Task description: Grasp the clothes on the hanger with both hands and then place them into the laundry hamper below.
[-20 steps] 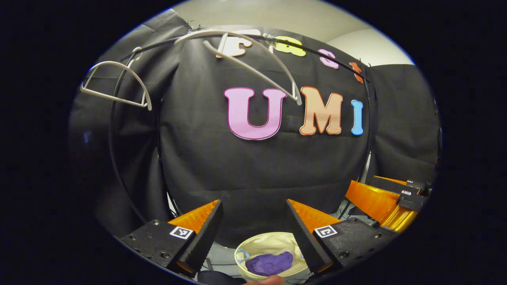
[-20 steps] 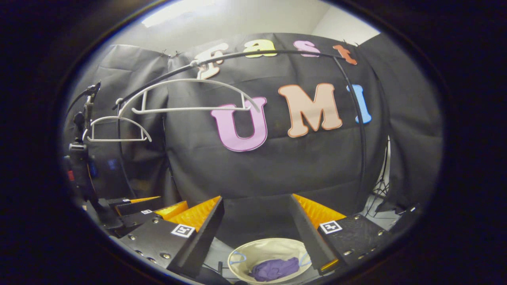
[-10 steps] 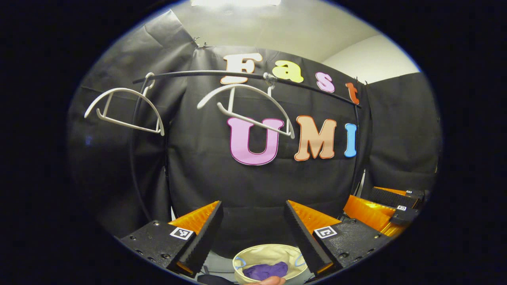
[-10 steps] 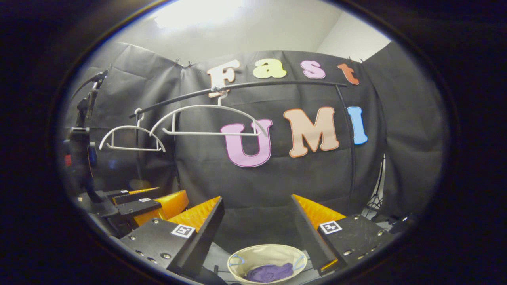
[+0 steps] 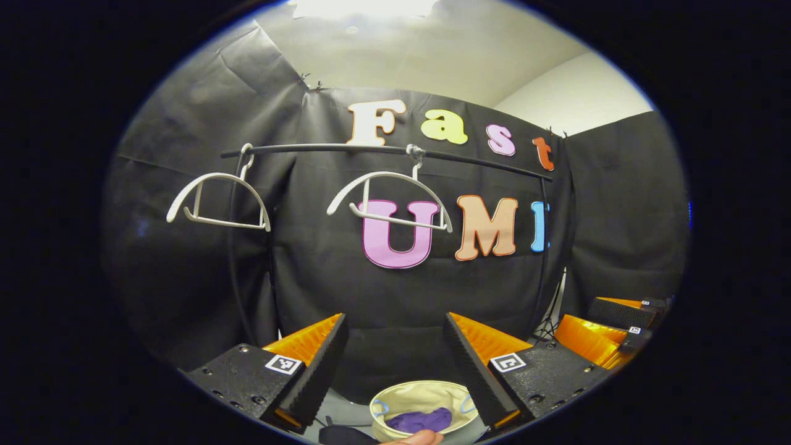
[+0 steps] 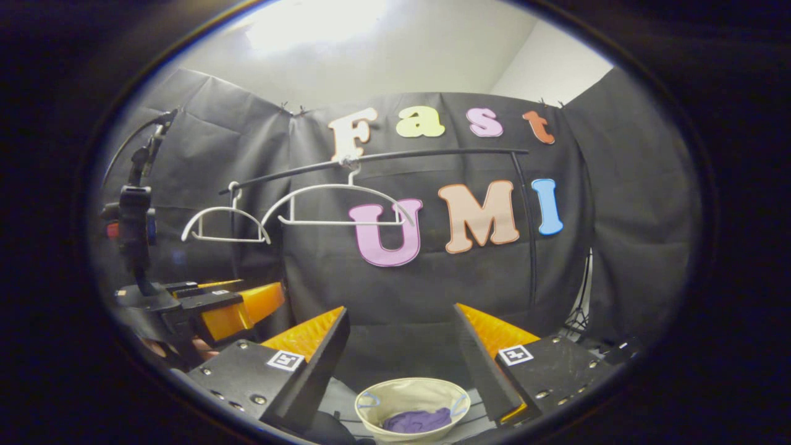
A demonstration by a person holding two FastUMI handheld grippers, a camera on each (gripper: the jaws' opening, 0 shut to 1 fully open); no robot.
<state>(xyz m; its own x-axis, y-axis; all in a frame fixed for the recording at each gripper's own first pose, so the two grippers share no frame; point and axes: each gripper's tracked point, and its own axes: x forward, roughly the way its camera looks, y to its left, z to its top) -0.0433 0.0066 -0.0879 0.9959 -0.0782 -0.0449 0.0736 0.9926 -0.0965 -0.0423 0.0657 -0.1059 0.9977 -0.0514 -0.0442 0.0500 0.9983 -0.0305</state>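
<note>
In the left gripper view, the left gripper (image 5: 393, 346) has its fingers spread wide with nothing between them. Low in the gap between them sits the laundry hamper (image 5: 395, 395), a round cream tub with pale blue handle loops at its rim. The purple clothes (image 5: 420, 419) lie crumpled in a soft heap at its bottom. Above, a dark rail (image 5: 383, 149) carries two bare white hangers, the left hanger (image 5: 217, 203) and the middle hanger (image 5: 390, 201). At the lower right edge the right gripper (image 5: 609, 330) shows from the side; I cannot tell its opening there.

In the right gripper view, the right gripper (image 6: 401, 343) is wide open and holds nothing. The hamper (image 6: 413, 393) sits below between the fingers, the purple clothes (image 6: 417, 420) bunched inside it. Both hangers hang bare on the rail (image 6: 395, 157). The left gripper (image 6: 225, 306) shows at the left, beside a black stand (image 6: 135, 216).
</note>
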